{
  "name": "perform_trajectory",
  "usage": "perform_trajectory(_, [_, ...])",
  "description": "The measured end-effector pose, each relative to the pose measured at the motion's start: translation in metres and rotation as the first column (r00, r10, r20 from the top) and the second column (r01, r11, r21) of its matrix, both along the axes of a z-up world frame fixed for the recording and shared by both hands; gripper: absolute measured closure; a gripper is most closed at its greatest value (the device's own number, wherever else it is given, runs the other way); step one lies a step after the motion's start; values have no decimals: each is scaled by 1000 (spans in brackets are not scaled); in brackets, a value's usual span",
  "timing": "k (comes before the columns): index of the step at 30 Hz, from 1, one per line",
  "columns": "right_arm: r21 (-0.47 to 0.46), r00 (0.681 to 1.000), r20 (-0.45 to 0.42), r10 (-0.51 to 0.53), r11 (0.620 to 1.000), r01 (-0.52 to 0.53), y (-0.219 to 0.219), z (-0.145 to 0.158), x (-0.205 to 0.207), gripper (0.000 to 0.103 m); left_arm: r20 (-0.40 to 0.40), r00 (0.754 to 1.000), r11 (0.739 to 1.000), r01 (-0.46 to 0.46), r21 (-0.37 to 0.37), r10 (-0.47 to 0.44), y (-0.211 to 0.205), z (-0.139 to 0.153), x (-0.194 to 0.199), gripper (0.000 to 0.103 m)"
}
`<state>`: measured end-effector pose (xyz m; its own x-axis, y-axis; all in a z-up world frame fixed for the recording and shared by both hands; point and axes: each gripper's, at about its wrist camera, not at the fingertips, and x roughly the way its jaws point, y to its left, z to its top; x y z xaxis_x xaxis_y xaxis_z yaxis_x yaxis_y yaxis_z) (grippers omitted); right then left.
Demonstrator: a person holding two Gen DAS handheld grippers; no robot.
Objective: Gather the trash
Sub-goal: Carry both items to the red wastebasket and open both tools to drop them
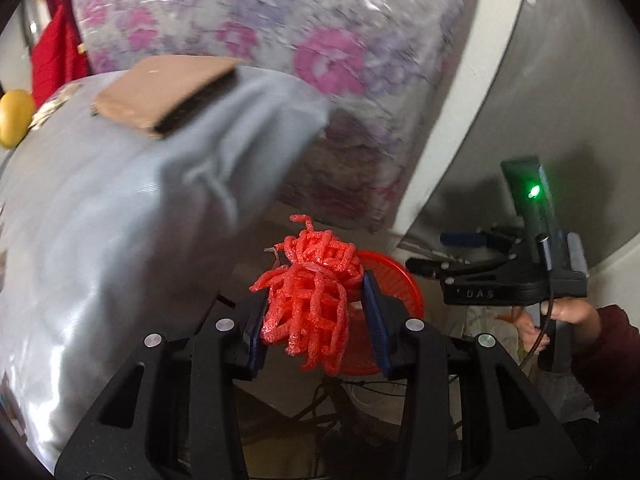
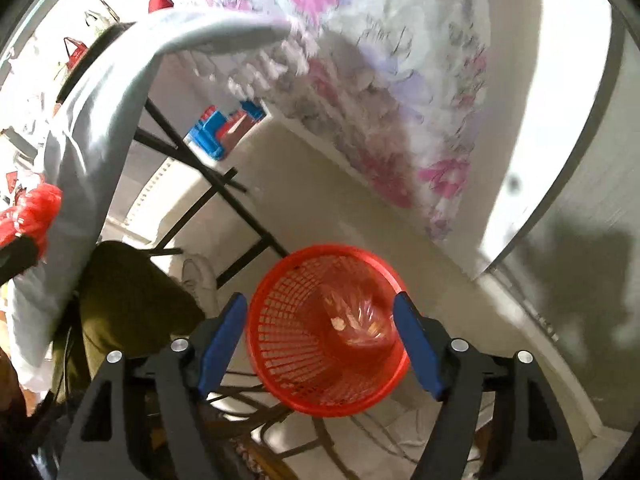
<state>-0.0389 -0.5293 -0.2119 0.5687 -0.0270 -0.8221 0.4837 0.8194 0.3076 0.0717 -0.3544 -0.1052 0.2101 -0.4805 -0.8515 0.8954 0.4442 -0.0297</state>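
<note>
While the left gripper pinches a wad of red foam netting between its blue pads, the right gripper hangs spread with nothing between its fingers. The netting is a crumpled bundle whose long axis runs roughly along the fingers, its loose strands poking out past the fingertips at the far end and trailing down below the pads at the near end.

In the left wrist view, the netting sits in front of a red basket, of which only a curved slice of rim shows behind the wad. A grey cloth over the table fills the left side, with a piece of cardboard lying on top. The right gripper appears side-on at the right edge, its fingers apart, with a green light on its body.

The right wrist view looks straight into the basket, which stands on the pale floor between the spread fingers as seen; clear wrapping and some small scraps lie at its bottom. The netting shows only as a red blur at the far left, beside the cloth. This view also shows the black table legs.
</note>
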Motion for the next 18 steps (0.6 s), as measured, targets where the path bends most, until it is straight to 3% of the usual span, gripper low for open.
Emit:
perform_trajectory(5, [-42,995,61,-83,995,85,-15,26,-16,29,-28,998,998,53,26,-53,-24,-12,-10,56])
perform_trajectory(9, [-72,992,101,-80,994,88,-14,42,-24,29,15,999,999,49,21,-49,-28,-6,-18,19])
perform_trajectory(14, [-74,990,133,-50,995,61,-1,55,-21,29,67,998,1000,-5,-14,6,-14,12,-10,13])
perform_trajectory(18, [-64,988,156,-15,998,25,14,65,-14,28,97,990,994,-100,-51,105,13,26,6,10])
